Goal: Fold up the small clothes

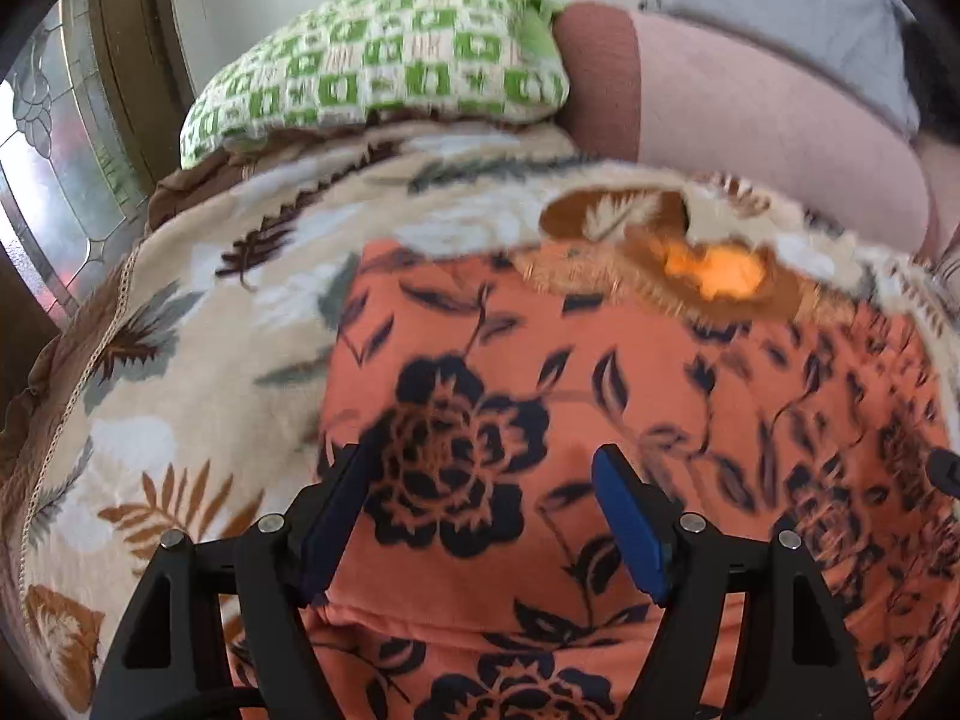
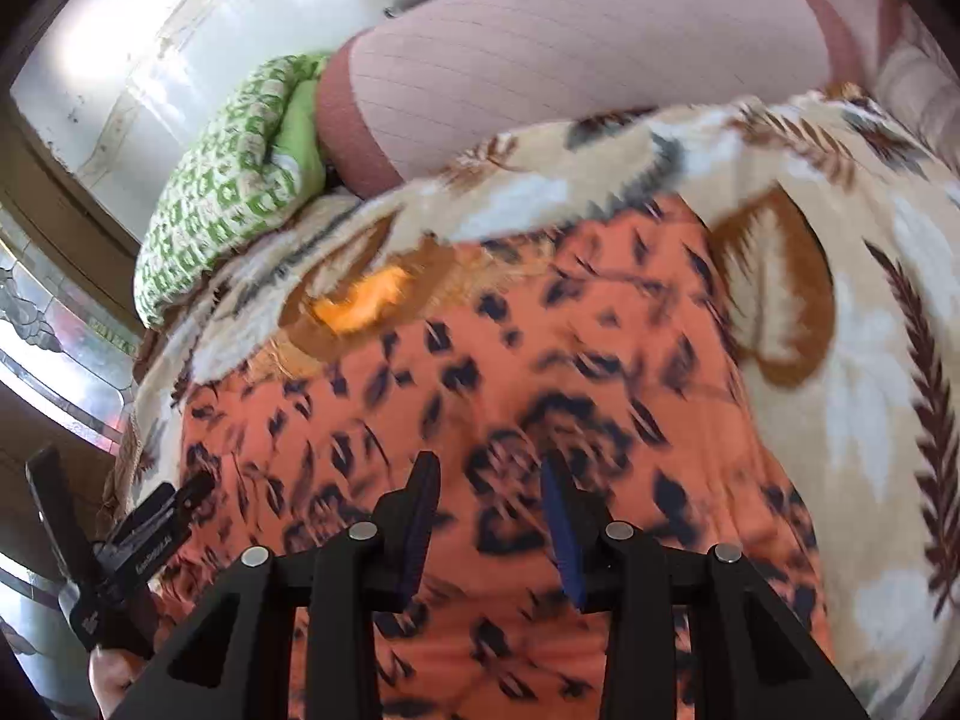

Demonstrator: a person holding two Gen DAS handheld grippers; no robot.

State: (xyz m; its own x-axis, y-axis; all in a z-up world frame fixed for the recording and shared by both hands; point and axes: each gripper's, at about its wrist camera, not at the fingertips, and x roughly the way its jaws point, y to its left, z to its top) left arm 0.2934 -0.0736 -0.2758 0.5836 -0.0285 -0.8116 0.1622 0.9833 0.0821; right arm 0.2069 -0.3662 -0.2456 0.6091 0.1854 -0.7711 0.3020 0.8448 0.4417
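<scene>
Behind your grippers a bed fills both views, covered by a cream blanket (image 1: 198,312) with brown and grey leaf prints, and on it lies the orange garment (image 1: 600,396) with dark navy flowers, spread flat in the middle just under both tools. Your left gripper (image 1: 483,480) hangs over the near part of this garment with its blue-padded fingers spread wide and grasping nothing. Your right gripper (image 2: 489,480) is also above the cloth with the fingers apart and nothing between them. A seam or fold line crosses the garment near the bottom of the left view. On its far edge sits a small bright orange patch (image 1: 720,273), too blurred to identify. Further away you see a green and white checked pillow (image 1: 384,54) beside a pink ribbed pillow (image 1: 780,120), then a glossy white wall (image 2: 198,54) and a patterned glass window (image 1: 54,180) at left. Both pictures are smeared, so the garment's edges and shape stay unclear.
</scene>
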